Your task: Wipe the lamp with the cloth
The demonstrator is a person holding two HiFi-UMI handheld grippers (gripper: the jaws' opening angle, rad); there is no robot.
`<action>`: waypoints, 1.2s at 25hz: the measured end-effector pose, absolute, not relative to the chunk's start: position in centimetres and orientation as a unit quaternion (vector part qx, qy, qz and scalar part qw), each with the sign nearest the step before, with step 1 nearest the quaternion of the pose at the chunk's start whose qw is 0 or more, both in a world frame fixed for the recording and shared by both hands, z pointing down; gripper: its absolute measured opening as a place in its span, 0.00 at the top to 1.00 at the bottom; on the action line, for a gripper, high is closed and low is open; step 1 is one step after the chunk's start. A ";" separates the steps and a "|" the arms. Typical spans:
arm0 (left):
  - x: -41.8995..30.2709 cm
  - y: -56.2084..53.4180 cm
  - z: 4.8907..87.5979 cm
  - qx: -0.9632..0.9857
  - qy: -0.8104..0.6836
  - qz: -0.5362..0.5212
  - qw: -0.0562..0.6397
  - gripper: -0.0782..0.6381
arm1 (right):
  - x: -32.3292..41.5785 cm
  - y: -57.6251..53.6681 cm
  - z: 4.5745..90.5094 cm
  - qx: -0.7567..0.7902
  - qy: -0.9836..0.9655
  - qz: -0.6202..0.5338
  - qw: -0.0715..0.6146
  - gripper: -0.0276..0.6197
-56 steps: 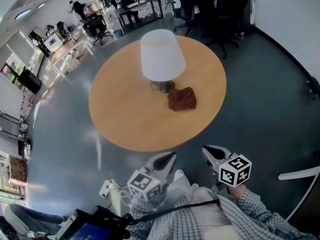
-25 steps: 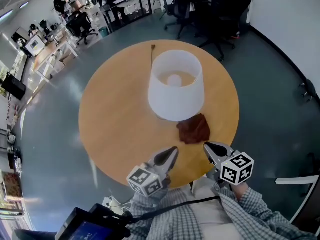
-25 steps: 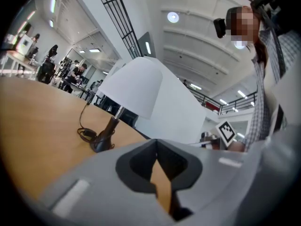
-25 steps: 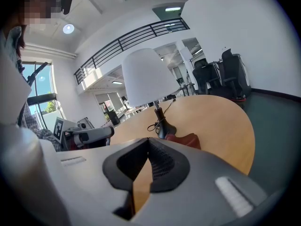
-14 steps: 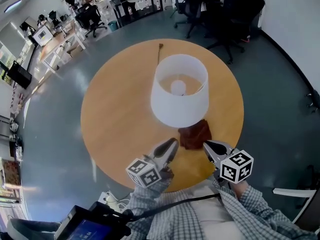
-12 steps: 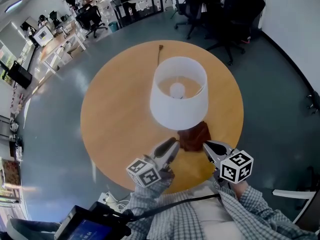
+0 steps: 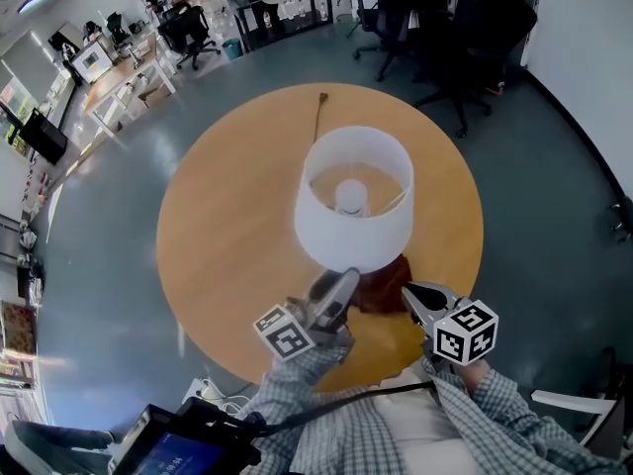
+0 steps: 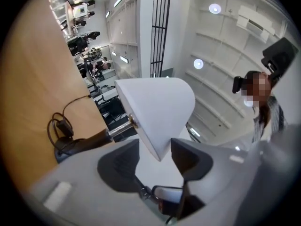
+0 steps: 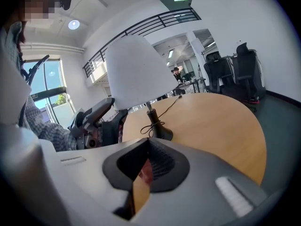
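Note:
A lamp with a white shade [image 7: 351, 216] stands at the middle of the round wooden table [image 7: 227, 226]. A brown cloth [image 7: 384, 287] lies at its foot, partly hidden by the shade. My left gripper [image 7: 341, 280] is raised at the shade's near rim. Its jaws have just been opening, and the shade [image 8: 157, 109] has its rim edge between them, untouched by the pads. In the left gripper view that gripper [image 8: 154, 147] is open. My right gripper [image 7: 410, 291] is shut just right of the cloth. Through its jaws [image 9: 146, 142] a sliver of cloth [image 9: 146, 169] shows.
The lamp's dark base [image 9: 160, 132] and coiled cable [image 9: 151, 124] sit on the table, and the cord [image 7: 318, 117] trails to the far edge. Black office chairs [image 7: 435, 28] stand beyond the table. A power strip [image 7: 213, 394] lies on the floor near my feet.
My left gripper has risen toward the shade's rim, rolled, and opened. My right gripper has edged closer to the cloth. The view has moved in over the table.

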State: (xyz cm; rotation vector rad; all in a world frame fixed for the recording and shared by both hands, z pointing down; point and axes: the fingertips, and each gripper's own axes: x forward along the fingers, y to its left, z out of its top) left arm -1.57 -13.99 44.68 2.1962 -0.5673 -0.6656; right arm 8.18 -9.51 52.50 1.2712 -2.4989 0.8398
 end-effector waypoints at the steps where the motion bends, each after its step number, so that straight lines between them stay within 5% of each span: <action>1: -1.7 -13.8 44.2 0.859 -0.217 -0.269 0.378 0.61 | 8.0 -9.5 52.7 0.429 -0.851 0.280 0.117 0.95; 9: -2.0 -12.7 41.4 0.860 -0.204 -0.295 0.364 0.66 | 5.0 -8.9 55.8 0.342 -0.877 0.172 0.289 0.94; 13: -2.3 -12.7 41.9 0.860 -0.211 -0.293 0.362 0.66 | 1.8 -8.3 58.8 0.272 -0.880 0.133 0.366 0.72; 20: -2.3 -12.8 41.9 0.857 -0.223 -0.292 0.362 0.66 | -0.6 -7.4 63.6 0.196 -0.859 0.083 0.465 0.68; 24: -2.4 -13.3 42.0 0.856 -0.228 -0.290 0.361 0.66 | -0.4 -8.0 64.7 0.199 -0.859 0.080 0.464 0.69; 27: -2.6 -13.4 41.8 0.856 -0.227 -0.291 0.363 0.66 | -0.1 -9.0 64.4 0.223 -0.859 0.111 0.447 0.83; 30: -2.7 -13.3 41.9 0.854 -0.225 -0.294 0.365 0.66 | 1.2 -9.8 64.0 0.263 -0.863 0.206 0.378 0.85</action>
